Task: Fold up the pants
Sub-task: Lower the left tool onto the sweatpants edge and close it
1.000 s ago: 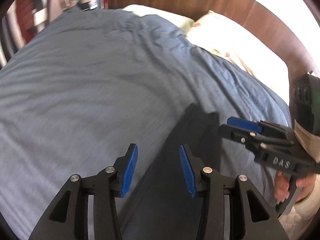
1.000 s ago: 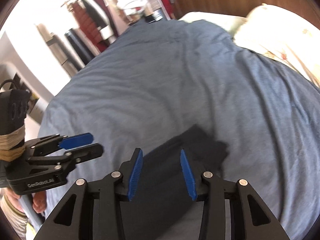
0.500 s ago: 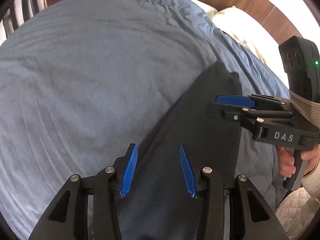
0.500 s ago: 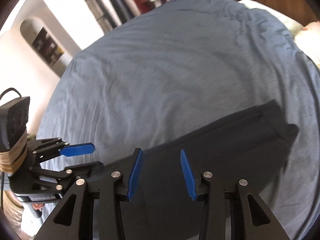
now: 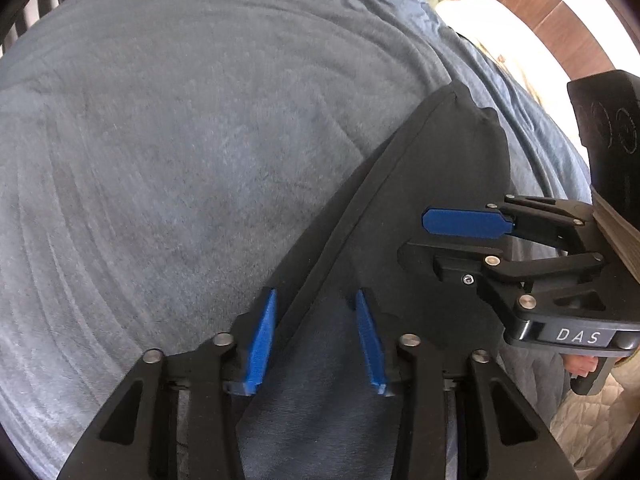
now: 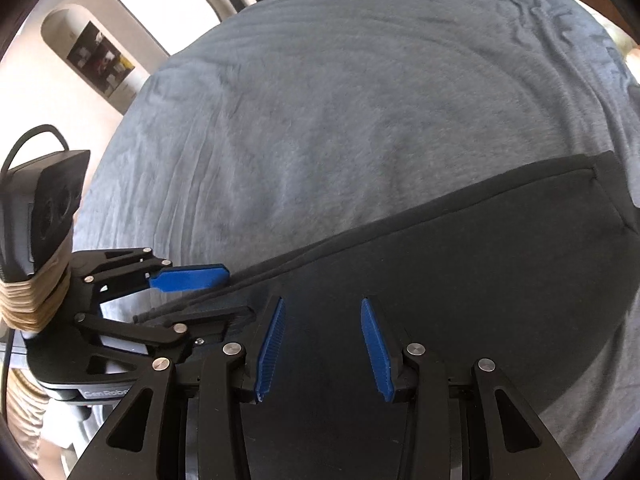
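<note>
Black pants (image 5: 432, 184) lie flat on the blue-grey bedspread (image 5: 180, 140), folded lengthwise into a long strip. In the right wrist view the pants (image 6: 460, 280) run from lower left to the right. My left gripper (image 5: 316, 312) is open and empty, low over the near end of the pants. My right gripper (image 6: 322, 320) is open and empty over the middle of the pants. Each gripper shows in the other's view: the right one (image 5: 452, 240) to the right, the left one (image 6: 208, 296) to the left, both open.
A cream pillow (image 5: 496, 32) and a wooden headboard (image 5: 560, 12) lie at the far right. Hanging clothes and a wall niche (image 6: 96, 56) stand beyond the bed's left side. The person's hand (image 5: 580, 364) holds the right gripper's handle.
Both grippers have come lower and closer over the pants, which now fill more of each view. Both stay open.
</note>
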Tool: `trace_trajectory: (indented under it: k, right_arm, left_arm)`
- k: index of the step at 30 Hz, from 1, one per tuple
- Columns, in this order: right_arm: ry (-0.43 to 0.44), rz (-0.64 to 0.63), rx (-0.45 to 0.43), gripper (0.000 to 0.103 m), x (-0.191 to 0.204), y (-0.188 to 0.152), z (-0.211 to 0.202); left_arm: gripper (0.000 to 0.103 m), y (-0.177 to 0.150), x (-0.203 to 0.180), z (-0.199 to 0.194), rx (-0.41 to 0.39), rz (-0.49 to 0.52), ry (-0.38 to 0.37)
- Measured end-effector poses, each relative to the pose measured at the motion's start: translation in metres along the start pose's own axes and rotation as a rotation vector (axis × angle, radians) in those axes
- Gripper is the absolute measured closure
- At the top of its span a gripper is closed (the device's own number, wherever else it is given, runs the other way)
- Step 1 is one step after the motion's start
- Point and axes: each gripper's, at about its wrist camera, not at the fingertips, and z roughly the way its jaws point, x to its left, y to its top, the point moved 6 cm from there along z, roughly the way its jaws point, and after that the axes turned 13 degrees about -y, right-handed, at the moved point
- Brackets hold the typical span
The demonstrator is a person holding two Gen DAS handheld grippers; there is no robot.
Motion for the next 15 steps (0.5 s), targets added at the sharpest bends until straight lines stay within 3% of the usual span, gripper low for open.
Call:
trace_trajectory:
  k: [5,15]
  right_arm:
    - [-0.003,0.0,0.004,0.063,0.002,0.001,0.002]
    - [-0.013,0.022,-0.005,0.063,-0.001,0.005,0.003]
  left_arm:
    - [0.09,-0.003,-0.002,0.001,0.001,-0.002,-0.029]
    - [0.092,0.005,0.0,-0.012,-0.042,0.012,0.028]
